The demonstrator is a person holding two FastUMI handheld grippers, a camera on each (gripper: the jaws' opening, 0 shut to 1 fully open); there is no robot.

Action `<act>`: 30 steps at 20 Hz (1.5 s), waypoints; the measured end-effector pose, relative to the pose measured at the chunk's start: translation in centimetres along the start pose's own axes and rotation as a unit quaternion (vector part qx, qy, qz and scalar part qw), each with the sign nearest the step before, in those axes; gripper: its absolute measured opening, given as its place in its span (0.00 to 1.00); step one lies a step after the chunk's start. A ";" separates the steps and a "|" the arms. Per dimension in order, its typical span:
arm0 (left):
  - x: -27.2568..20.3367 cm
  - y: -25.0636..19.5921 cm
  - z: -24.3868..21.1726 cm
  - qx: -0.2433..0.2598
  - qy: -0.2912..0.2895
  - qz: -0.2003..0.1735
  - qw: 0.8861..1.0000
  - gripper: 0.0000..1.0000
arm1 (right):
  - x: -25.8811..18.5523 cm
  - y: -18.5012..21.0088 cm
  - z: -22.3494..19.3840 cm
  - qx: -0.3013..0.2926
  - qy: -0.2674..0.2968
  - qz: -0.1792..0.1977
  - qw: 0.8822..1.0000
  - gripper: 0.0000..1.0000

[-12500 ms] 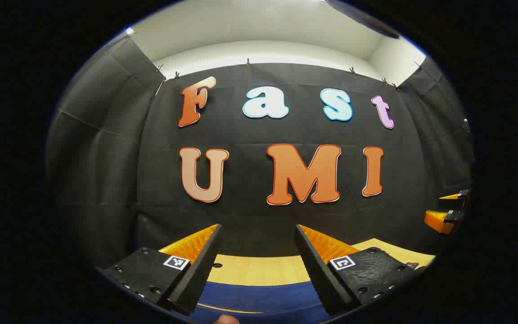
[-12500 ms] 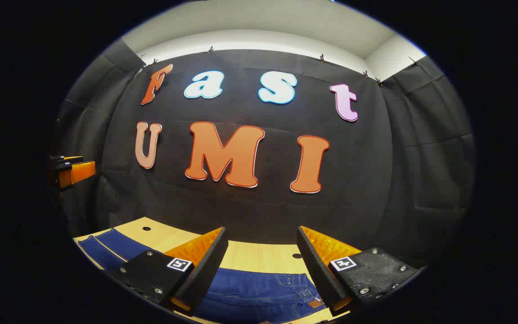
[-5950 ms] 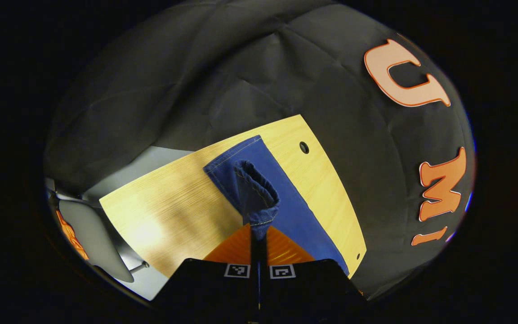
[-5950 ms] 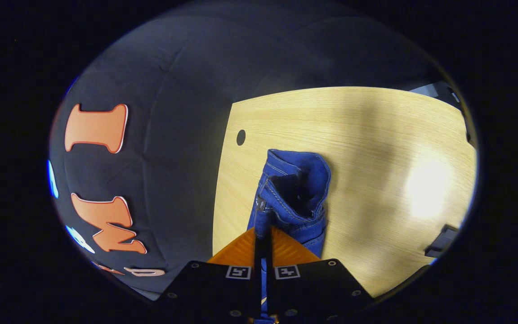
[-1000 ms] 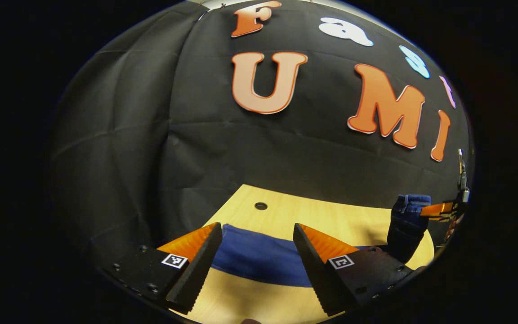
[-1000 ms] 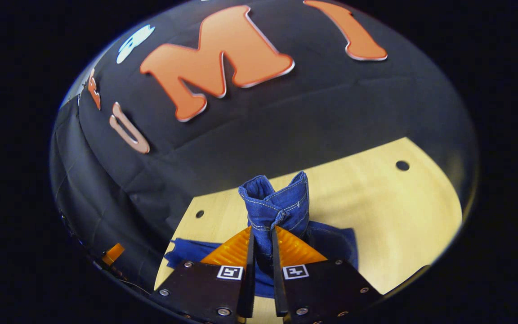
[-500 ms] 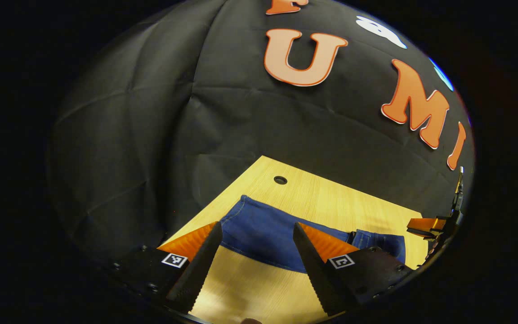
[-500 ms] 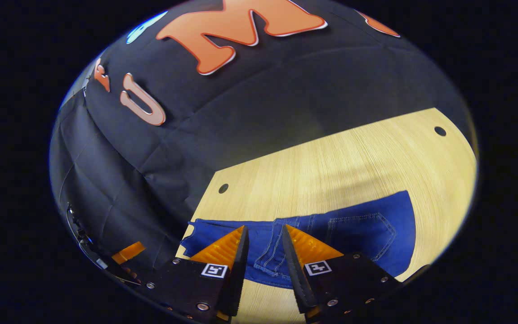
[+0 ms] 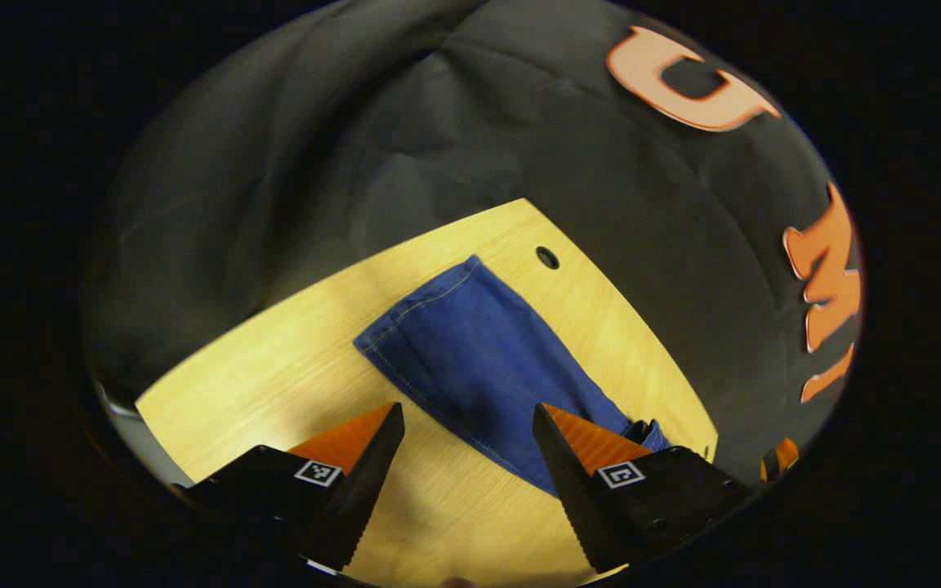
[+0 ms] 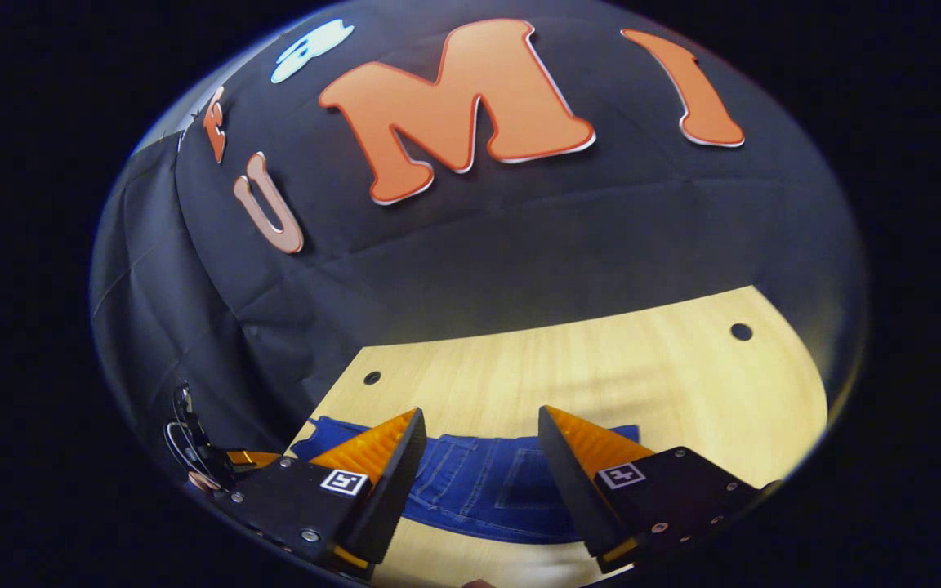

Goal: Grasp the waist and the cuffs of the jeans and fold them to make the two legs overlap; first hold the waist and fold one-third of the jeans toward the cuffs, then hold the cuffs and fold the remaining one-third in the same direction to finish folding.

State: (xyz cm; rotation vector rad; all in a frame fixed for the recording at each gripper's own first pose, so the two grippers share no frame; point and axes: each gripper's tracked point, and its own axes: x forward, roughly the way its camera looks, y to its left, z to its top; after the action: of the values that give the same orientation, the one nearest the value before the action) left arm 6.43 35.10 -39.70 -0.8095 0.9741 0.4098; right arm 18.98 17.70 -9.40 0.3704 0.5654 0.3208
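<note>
Jeans (image 9: 479, 359) flat on wooden table (image 9: 274, 376); left tool (image 9: 465, 420), right tool (image 10: 479, 425) spread.

The blue denim jeans (image 9: 479, 359) run behind the left gripper's right finger; their waist end is cut off.

Light wood-grain tabletop (image 9: 291, 359), pale yellow finish, grain lines visible. Small round dark hole (image 9: 547, 258) near far corner in left gripper view; two similar holes (image 10: 372, 378) (image 10: 741, 331) along back edge in right gripper view. Creased black cloth wall (image 9: 291, 163) directly behind table, folds and seams showing, wraps round side. Bright glare patch on wood at lower left in left gripper view; soft shadow band across tabletop (image 10: 601, 367) in right gripper view. Sliver of grey floor (image 9: 131, 425) beyond table's left edge.
</note>
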 end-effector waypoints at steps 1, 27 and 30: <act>0.5 0.7 -0.2 -0.039 0.009 -0.003 0.999 0.98 | -0.7 -0.8 0.8 -0.002 -0.010 -0.011 1.000 0.89; 6.5 1.8 4.1 -0.124 0.031 -0.064 0.990 0.02 | -6.7 -3.9 3.7 0.011 -0.044 -0.088 0.995 0.92; 4.2 -0.6 5.0 -0.086 0.002 -0.090 0.992 0.02 | -7.1 -4.0 4.0 0.009 -0.051 -0.089 0.995 0.92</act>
State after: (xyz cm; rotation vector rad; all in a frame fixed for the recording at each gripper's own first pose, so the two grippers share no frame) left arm 11.82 38.34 -41.47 -1.0455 0.8687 0.3390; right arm 16.29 10.38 -4.72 0.3498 0.4977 0.1238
